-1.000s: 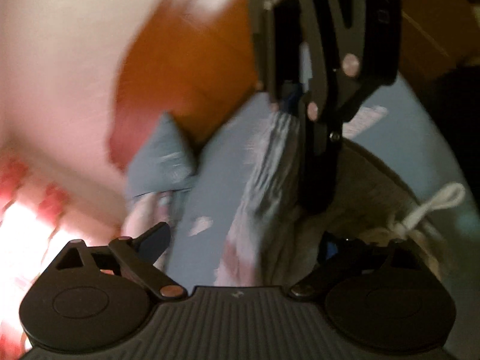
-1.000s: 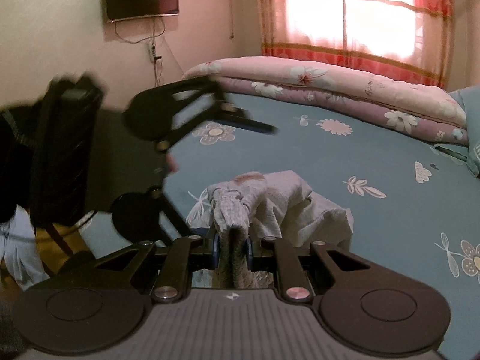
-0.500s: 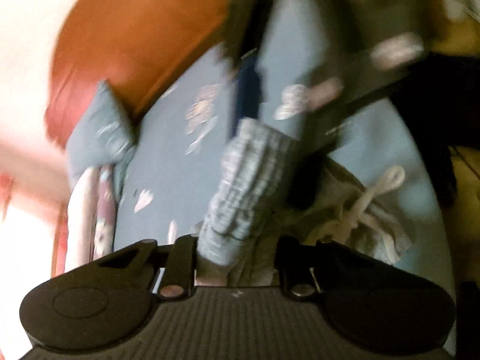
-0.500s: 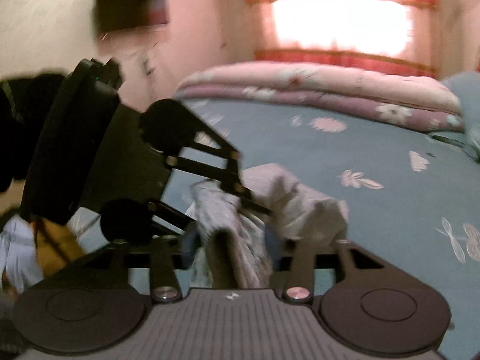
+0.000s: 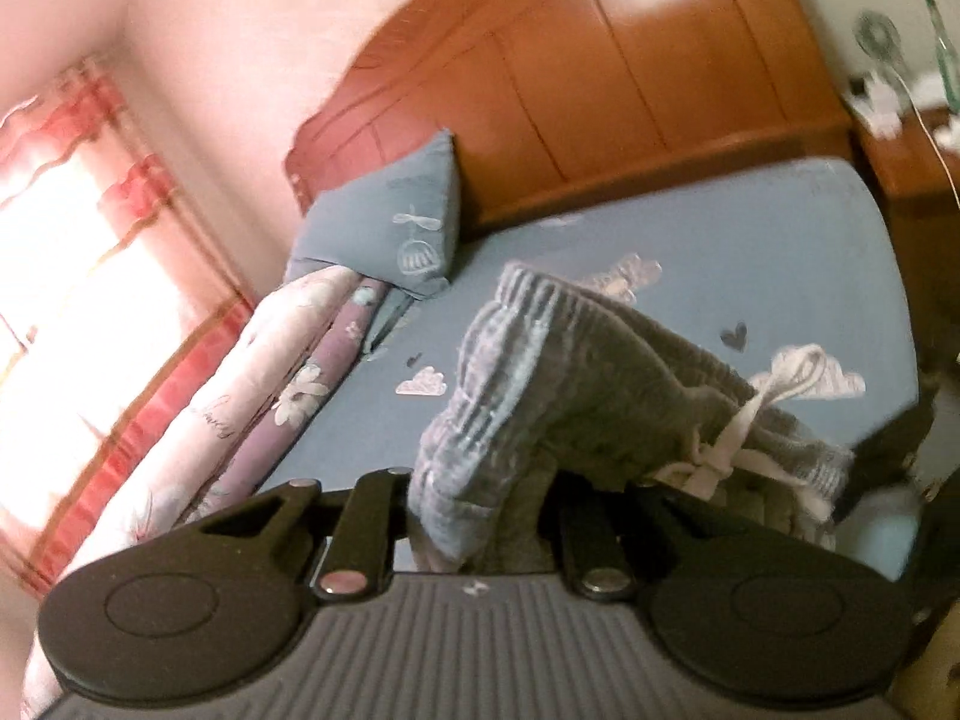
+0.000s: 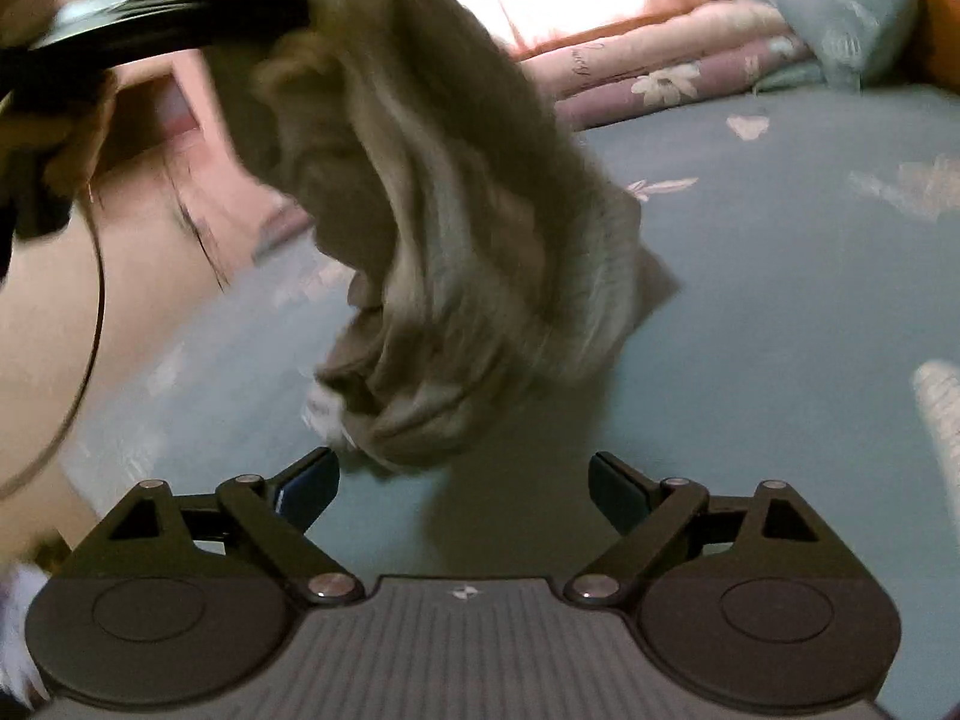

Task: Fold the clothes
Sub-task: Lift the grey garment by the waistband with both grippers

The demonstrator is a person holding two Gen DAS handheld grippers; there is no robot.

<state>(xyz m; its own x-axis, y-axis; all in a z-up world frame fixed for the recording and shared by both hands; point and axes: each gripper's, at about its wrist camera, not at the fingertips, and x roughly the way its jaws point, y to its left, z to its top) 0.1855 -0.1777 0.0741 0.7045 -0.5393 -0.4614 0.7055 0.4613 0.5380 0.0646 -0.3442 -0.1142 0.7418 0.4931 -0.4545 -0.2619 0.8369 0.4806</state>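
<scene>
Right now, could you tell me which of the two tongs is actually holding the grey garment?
The left tongs are shut on the grey garment; the right tongs stand open and empty above the blue bedsheet.

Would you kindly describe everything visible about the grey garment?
The garment is grey ribbed knit, soft and bunched, with a white drawstring at its waistband. The left hand-held gripper is shut on one gathered end, lifting it; the rest droops onto the blue sheet. The right hand-held gripper is open, just below its hanging folds.

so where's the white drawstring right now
In the left wrist view the white drawstring hangs on the right side of the grey shorts, above the blue sheet.
</scene>
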